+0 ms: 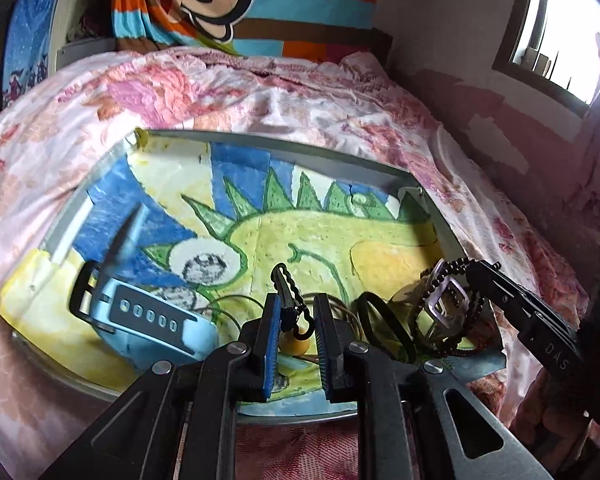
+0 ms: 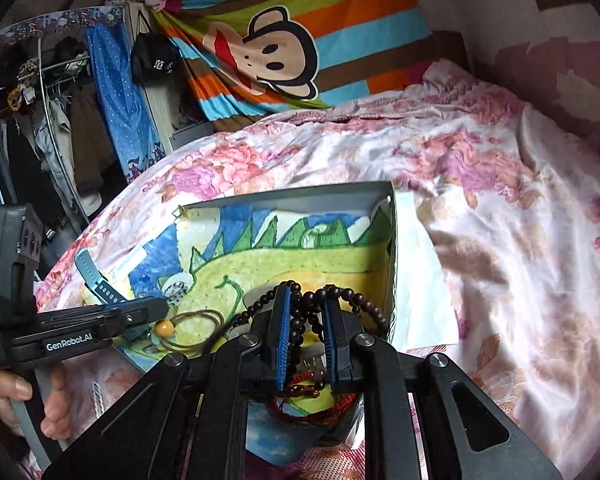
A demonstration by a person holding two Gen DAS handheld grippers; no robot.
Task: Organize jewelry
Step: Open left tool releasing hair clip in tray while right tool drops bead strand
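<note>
A shallow grey tray point(image 1: 284, 145) lined with a dinosaur drawing lies on the bed. My left gripper point(image 1: 296, 308) has a wavy black hair clip point(image 1: 290, 292) between its fingers, above a yellow bead point(image 1: 296, 346) on a thin cord. A light blue watch point(image 1: 140, 312) lies at the tray's left, a black band point(image 1: 384, 328) and a silver buckle point(image 1: 446, 304) at the right. My right gripper point(image 2: 306, 312) is shut on a dark bead bracelet point(image 2: 300, 320), which also shows in the left wrist view point(image 1: 452, 276). A red cord bracelet point(image 2: 304, 400) lies under it.
The tray's raised rim point(image 2: 392, 248) stands just right of my right gripper, with white paper point(image 2: 424, 280) beside it. The flowered bedspread point(image 2: 500, 220) surrounds the tray. A striped monkey blanket point(image 2: 280, 52) hangs behind; a wardrobe point(image 2: 60, 120) stands at the left.
</note>
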